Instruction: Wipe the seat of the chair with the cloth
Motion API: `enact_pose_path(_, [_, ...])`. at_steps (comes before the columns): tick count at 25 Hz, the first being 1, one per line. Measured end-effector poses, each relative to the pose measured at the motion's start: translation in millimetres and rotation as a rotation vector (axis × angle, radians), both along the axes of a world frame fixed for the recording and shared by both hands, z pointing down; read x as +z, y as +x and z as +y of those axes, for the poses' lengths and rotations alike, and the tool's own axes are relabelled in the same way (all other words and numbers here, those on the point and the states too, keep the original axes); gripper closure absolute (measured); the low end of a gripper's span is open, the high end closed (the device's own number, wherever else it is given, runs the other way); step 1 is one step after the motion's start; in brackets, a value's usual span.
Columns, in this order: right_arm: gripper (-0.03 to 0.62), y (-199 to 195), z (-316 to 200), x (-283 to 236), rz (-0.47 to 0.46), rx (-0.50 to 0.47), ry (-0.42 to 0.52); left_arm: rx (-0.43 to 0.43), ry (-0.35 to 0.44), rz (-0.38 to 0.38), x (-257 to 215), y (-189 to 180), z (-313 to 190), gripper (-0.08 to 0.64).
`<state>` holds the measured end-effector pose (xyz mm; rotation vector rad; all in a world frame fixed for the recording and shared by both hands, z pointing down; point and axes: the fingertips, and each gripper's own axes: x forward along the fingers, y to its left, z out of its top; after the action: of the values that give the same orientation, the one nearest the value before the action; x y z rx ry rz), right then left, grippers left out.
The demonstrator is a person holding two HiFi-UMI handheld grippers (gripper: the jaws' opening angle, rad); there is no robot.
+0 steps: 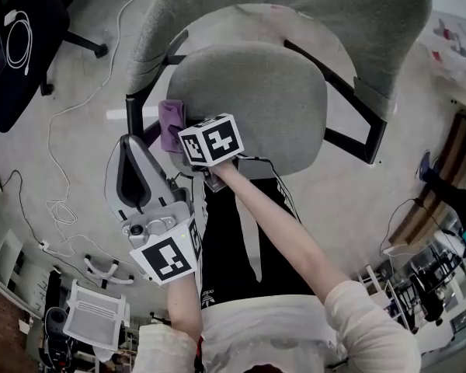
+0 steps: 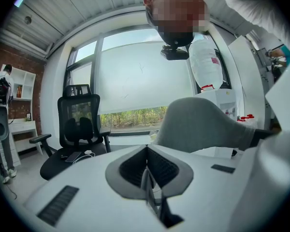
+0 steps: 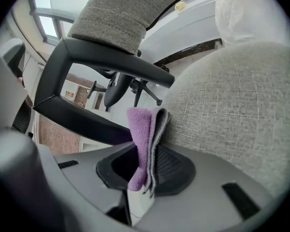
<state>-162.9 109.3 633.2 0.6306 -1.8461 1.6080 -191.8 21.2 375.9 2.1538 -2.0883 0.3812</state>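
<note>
The grey fabric seat (image 1: 252, 99) of the chair fills the middle of the head view, its backrest (image 1: 295, 6) beyond it. My right gripper (image 1: 180, 136) is shut on a folded purple cloth (image 1: 172, 123) at the seat's left edge, beside the black armrest frame (image 1: 136, 111). In the right gripper view the cloth (image 3: 146, 139) sticks up between the jaws and touches the seat (image 3: 232, 110). My left gripper (image 1: 130, 152) hangs to the left of the seat, below the armrest, shut with nothing in it. In its own view the left gripper (image 2: 147, 170) faces the grey backrest (image 2: 203, 124).
A black office chair (image 1: 15, 45) stands at the far left, also seen as the black chair (image 2: 79, 124) by the window. White cables (image 1: 62, 208) trail over the floor. A white rack (image 1: 97, 313) sits low left. A person (image 2: 1, 88) stands at the far shelves.
</note>
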Motion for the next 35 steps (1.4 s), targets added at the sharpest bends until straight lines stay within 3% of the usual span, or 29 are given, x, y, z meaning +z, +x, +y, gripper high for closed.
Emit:
enact_pose_path(9, [0.506,41,-3,-4,0.063,-0.012,0.052,0.027,0.010,-0.002,-3,13,-12,0.548])
enact_pose_path(16, [0.506,110,1,-1,0.147,0.006,0.059,0.099,-0.003,0.012,3,51,-17,0.548])
enact_pose_path(22, [0.506,185,6,-2,0.216,0.084,0.036,0.171,-0.019,0.010,3,74,-15,0.548])
enact_pose_path(30, [0.506,285,21,-7,0.472,0.167,0.037,0.185,-0.011,0.008,0,77,-25,0.548])
enact_pose_path(35, [0.506,324,27,-11,0.603,0.183,0.046,0.203,-0.028,0.017,3,83,-24,0.548])
